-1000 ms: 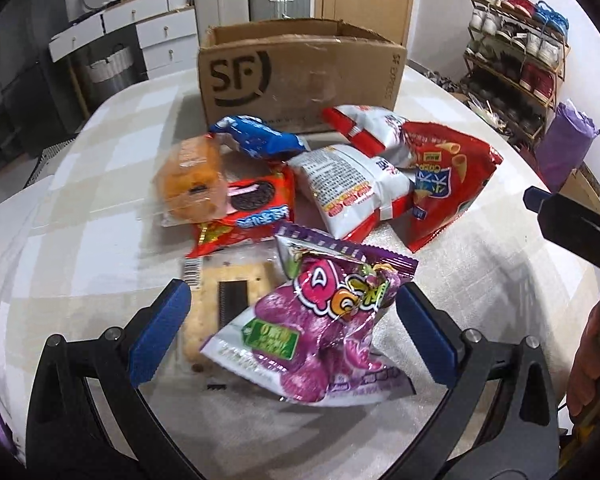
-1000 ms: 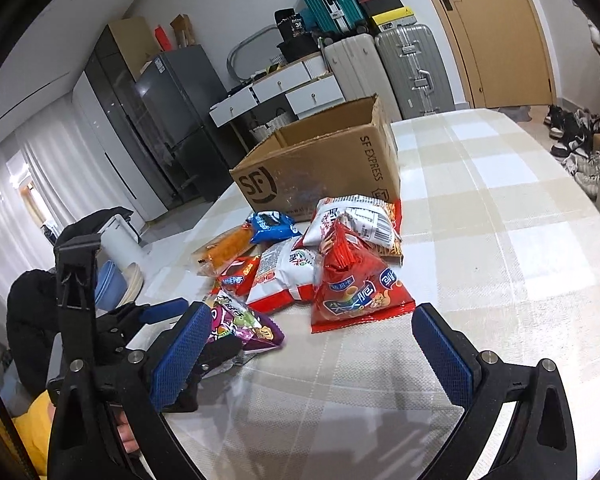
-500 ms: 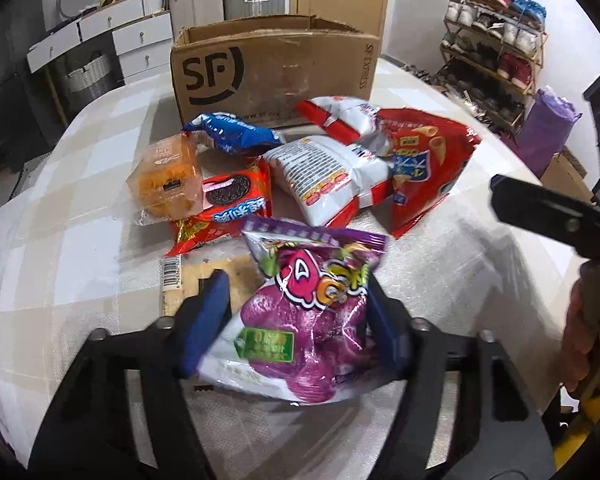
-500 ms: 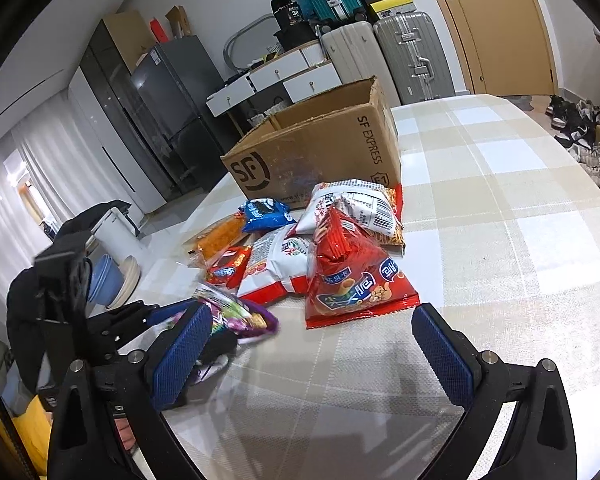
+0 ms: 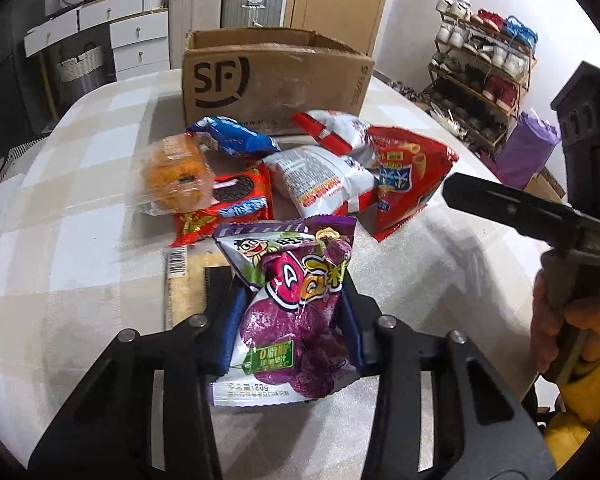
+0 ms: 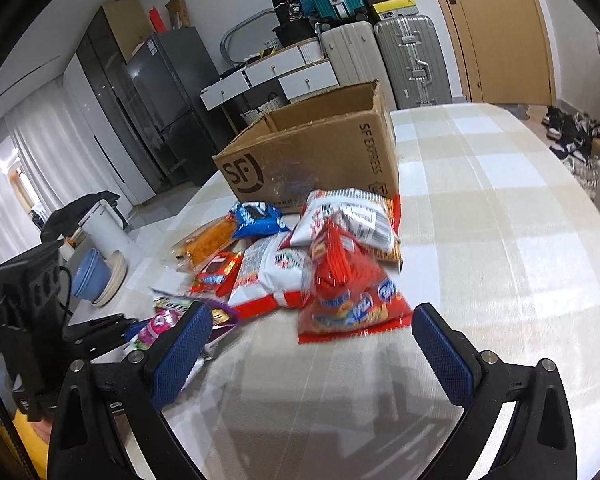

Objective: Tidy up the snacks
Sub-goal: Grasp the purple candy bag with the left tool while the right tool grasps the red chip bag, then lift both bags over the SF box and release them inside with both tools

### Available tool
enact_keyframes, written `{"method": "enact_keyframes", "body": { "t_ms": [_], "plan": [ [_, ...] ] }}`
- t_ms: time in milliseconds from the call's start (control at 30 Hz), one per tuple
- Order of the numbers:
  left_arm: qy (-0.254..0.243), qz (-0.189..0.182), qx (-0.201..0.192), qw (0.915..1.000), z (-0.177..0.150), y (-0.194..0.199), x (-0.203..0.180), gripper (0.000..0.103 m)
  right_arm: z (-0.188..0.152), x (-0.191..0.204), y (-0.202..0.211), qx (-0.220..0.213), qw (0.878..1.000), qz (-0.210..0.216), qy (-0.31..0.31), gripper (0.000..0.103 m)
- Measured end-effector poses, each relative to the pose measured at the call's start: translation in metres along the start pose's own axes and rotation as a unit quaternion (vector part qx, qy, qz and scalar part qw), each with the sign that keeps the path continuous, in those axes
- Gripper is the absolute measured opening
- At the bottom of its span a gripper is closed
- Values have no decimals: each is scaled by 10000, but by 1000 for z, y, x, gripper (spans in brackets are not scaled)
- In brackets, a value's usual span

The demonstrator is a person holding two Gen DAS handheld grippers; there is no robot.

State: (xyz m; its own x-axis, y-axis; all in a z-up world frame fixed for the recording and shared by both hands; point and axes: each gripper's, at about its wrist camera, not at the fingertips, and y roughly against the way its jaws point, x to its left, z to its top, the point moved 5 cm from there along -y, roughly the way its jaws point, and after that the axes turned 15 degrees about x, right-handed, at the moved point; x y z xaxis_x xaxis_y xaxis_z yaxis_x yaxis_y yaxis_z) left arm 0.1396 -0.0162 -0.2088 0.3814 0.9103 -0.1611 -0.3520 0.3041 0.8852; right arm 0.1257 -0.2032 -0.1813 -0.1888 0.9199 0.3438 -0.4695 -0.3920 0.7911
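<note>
My left gripper [image 5: 292, 332] is shut on a purple snack bag [image 5: 296, 300] and holds it just above the table, in front of the snack pile. The pile holds an orange cake pack [image 5: 176, 176], a red Oreo pack [image 5: 228, 208], a blue pack [image 5: 232, 142], white bags [image 5: 324, 184] and a red bag [image 5: 408, 176]. An open SF cardboard box [image 5: 272, 76] stands behind them. My right gripper [image 6: 308, 344] is open and empty, just in front of the red bag [image 6: 348, 292]. The purple bag [image 6: 160, 322] shows at its left.
A flat cracker pack [image 5: 184, 284] lies under the purple bag. The checked tablecloth [image 6: 500, 240] stretches bare to the right of the pile. A shoe rack [image 5: 480, 72], suitcases [image 6: 412, 60] and drawers stand around the table.
My left gripper has closed on the purple bag and lifted it, tilting it upright. My right gripper has moved closer to the red bag and stays open.
</note>
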Motion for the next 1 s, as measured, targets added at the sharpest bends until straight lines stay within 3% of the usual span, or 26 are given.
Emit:
{"method": "enact_keyframes", "body": {
  "t_ms": [100, 200, 300, 433, 733, 1000],
  "plan": [
    [70, -64, -80, 9999, -2, 9, 3, 38, 9, -1, -8, 67, 9998, -177, 90, 100],
    [122, -104, -189, 9997, -3, 21, 9, 38, 16, -1, -18, 177, 9993, -245, 207, 80],
    [162, -121, -244, 9995, -5, 30, 13, 38, 21, -5, -29, 306, 9984, -386, 265, 78],
    [215, -116, -295, 9993, -6, 39, 18, 38, 25, -11, -39, 417, 9982, -399, 184, 59],
    [307, -96, -389, 9987, -8, 52, 19, 38, 19, -18, -31, 340, 9994, -23, 12, 45],
    [321, -55, -519, 9981, -13, 68, 16, 38, 13, -13, -17, 214, 9997, 132, -42, 44]
  ]
}}
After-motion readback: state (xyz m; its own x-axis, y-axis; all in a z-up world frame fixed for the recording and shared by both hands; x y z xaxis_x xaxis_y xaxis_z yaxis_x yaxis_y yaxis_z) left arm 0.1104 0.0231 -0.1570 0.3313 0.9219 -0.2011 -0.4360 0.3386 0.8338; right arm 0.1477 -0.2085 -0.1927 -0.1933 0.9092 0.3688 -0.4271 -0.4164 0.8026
